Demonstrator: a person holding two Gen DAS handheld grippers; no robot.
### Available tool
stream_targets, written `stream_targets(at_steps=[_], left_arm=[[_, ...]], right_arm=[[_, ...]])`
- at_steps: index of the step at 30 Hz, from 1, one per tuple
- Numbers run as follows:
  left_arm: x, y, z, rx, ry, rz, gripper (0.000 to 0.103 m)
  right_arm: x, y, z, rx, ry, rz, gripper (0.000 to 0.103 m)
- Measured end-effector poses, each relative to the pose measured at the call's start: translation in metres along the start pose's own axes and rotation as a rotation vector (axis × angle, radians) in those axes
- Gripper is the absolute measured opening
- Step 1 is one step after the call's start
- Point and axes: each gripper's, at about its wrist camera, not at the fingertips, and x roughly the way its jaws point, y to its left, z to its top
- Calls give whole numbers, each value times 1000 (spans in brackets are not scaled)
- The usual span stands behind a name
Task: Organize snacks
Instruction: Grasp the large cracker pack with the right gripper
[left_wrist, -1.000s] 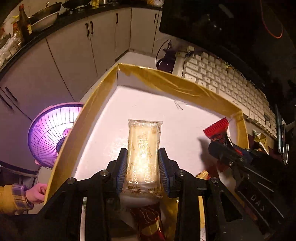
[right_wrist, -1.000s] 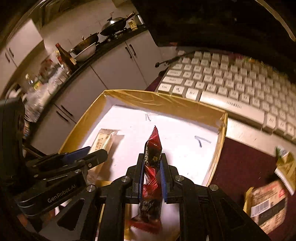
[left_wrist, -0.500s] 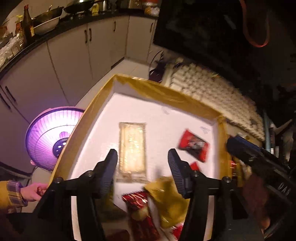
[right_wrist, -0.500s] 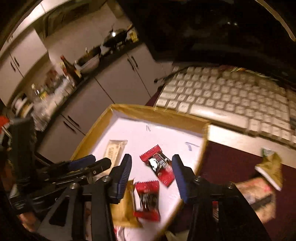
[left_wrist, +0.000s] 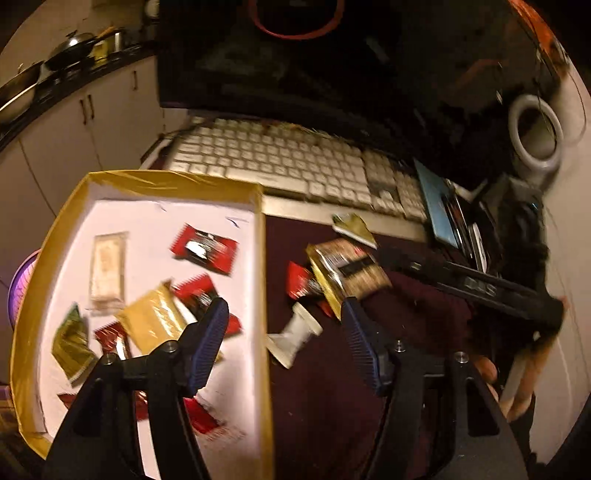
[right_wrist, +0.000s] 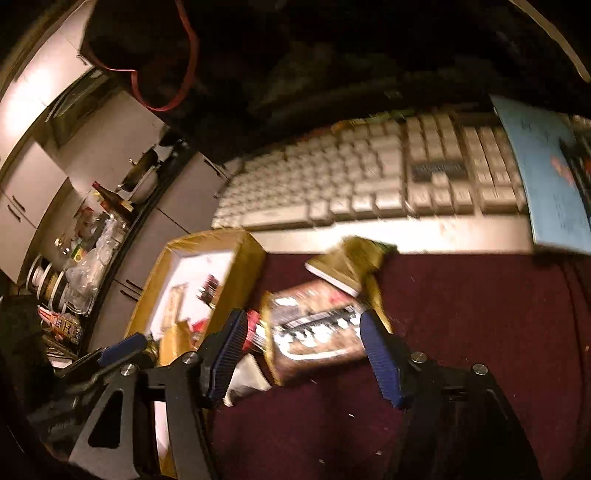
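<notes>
- Snacks lay partly inside the gold-rimmed box (left_wrist: 168, 182), partly loose on the dark red mat (left_wrist: 325, 398) beside it.
- In the box, on its white floor: a pale long packet (left_wrist: 107, 271) near the left wall, a red packet (left_wrist: 204, 249) toward the far right, a yellow packet (left_wrist: 153, 321) overlapping other red wrappers, a green-gold packet (left_wrist: 70, 343) near the left, more red wrappers at the near end, blurred.
- On the mat: a big gold-and-dark snack bag (left_wrist: 349, 275) just right of the box wall, a red wrapper (left_wrist: 301, 282) tucked under its left edge, a white packet (left_wrist: 295, 334) near it, a small green-gold packet (left_wrist: 352, 229) by the keyboard's front edge.
- Left gripper (left_wrist: 284, 339) was spread wide, nothing between the fingers, straddling the box's right wall.
- Right gripper (right_wrist: 304, 350) was also spread wide and empty, low over the big snack bag (right_wrist: 317, 328), fingers on either side of it; contact could not be judged, frame blurred.
- White keyboard (left_wrist: 288, 162) sat behind box and mat; dark monitor (left_wrist: 332, 55) behind that.
- Tape roll (left_wrist: 533, 134) sat far right, a blue booklet (left_wrist: 437, 208) at the keyboard's right end.
- Kitchen cabinets (left_wrist: 74, 122) with pans on the counter stood at left.
</notes>
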Motion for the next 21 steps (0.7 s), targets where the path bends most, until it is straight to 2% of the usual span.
stream_targets(at_steps=[1, 3, 7, 10, 11, 15, 19, 21], left_arm=[[1, -3, -2, 7, 10, 3, 62], [2, -5, -9, 7, 24, 8, 62], [0, -8, -19, 28, 2, 33, 62], [4, -2, -20, 12, 27, 15, 62], [6, -1, -21, 9, 33, 10, 62], [4, 4, -23, 2, 31, 2, 62], [3, 8, -23, -10, 29, -4, 62], [3, 9, -23, -13, 26, -7, 62]], right_arm=[[3, -1, 0, -11, 13, -3, 67], [14, -4, 3, -30, 41, -34, 79], [34, -7, 10, -29, 72, -60, 84], [51, -10, 14, 11, 107, -58, 84], [56, -9, 15, 12, 118, -54, 87], [67, 9, 11, -75, 111, -89, 96], [75, 26, 1, -187, 113, -174, 97], [77, 34, -5, -249, 118, -208, 91]])
